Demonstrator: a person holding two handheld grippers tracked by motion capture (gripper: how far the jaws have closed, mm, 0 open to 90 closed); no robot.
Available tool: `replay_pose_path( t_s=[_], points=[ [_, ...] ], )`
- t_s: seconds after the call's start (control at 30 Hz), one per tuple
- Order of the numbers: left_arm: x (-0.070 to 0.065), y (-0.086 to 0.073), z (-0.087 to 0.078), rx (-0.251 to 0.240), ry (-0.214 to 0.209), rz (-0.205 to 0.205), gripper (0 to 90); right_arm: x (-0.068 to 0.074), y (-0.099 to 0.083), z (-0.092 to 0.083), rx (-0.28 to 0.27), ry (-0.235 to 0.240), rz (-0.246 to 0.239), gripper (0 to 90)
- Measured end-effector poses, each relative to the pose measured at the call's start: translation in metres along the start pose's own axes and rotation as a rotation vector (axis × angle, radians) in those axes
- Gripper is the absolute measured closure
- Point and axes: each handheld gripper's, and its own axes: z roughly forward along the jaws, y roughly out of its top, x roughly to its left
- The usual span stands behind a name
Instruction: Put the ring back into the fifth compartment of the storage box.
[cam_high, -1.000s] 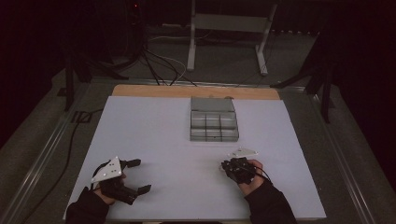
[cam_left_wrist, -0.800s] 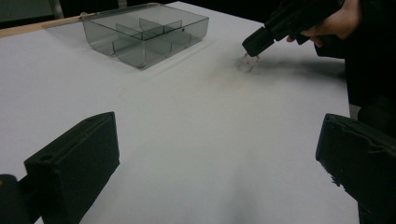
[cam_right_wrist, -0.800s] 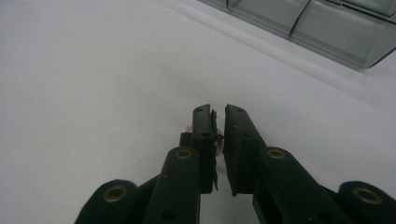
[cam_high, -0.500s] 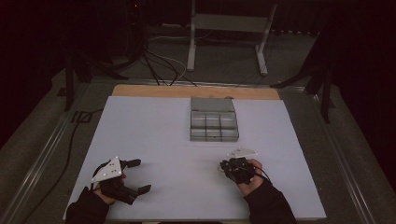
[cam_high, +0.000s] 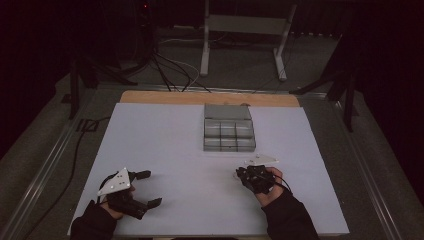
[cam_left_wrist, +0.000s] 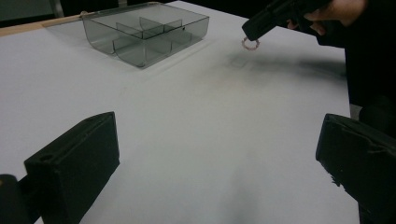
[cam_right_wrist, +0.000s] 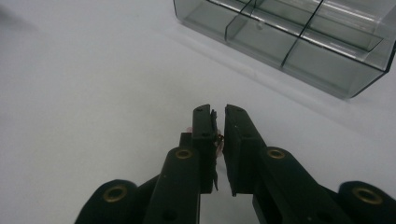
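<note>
Pinkish, a small ring (cam_left_wrist: 251, 44) hangs pinched in the right gripper (cam_right_wrist: 218, 122), jaws nearly closed on it, near the clear divided organizer box (cam_high: 229, 134). Left gripper (cam_left_wrist: 219, 154) rests wide open, released. Carrying level and releasing low inside one compartment would suit.

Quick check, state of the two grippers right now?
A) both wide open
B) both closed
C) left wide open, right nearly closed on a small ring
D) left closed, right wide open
C: the left gripper has its jaws spread far apart over bare table, while the right gripper pinches a small ring between nearly closed jaws.
</note>
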Motion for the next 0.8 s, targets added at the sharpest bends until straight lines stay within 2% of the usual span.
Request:
replay_pose_path(
  t_s=[0.27,0.8],
  points=[
    [0.000,0.000,0.000,-0.003,-0.002,-0.001,0.7,-0.002,0.010,-0.003,-0.026,-0.008,-0.003,83.0],
    [0.000,0.000,-0.001,-0.005,0.001,-0.002,0.7,-0.008,0.024,0.002,-0.035,-0.013,0.000,83.0]
  ],
)
